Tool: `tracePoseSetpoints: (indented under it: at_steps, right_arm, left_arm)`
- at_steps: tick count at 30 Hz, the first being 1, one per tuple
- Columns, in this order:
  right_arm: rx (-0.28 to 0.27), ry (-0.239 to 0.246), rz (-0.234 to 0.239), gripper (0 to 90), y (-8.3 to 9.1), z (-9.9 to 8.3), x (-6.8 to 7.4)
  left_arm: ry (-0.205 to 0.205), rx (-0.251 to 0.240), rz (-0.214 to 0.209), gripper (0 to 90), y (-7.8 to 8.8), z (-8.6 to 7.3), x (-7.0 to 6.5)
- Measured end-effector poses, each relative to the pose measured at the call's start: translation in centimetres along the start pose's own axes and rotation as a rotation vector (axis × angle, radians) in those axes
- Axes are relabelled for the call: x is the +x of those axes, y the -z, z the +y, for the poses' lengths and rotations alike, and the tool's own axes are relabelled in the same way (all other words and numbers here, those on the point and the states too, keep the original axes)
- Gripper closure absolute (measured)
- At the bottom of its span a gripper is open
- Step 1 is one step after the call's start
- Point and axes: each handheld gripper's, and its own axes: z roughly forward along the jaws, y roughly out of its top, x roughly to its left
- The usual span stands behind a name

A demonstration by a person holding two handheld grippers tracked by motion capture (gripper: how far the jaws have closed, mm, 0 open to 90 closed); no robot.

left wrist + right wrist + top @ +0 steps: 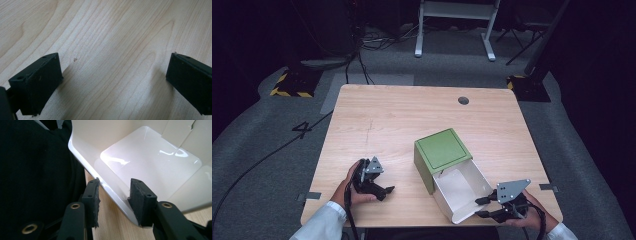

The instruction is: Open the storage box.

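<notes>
A green box (439,155) with a white inner flap (462,192) lies on its side near the front right of the wooden table (392,120). Its long axis runs diagonally, the open white mouth pointing toward the table's front right corner. The right gripper (484,206) sits at that flap's front edge, its 2 jaws narrowly apart and straddling the white rim (110,192). The left gripper (388,191) rests on bare wood left of the box, well apart from it, jaws spread wide around nothing.
</notes>
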Motion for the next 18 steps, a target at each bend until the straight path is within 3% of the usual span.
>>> tracePoseSetpoints:
  at_steps: [11, 18]
  right_arm:
    - [0.008, 0.005, -0.013, 58.9, 0.4, -0.3, 0.2]
    - [-0.036, 0.013, -0.037, 56.6, 1.4, 0.3, 0.3]
  left_arm:
    - [0.002, 0.001, 0.002, 0.5, 0.0, 0.0, 0.0]
    - [0.004, 0.003, 0.004, 0.5, 0.0, 0.0, 0.0]
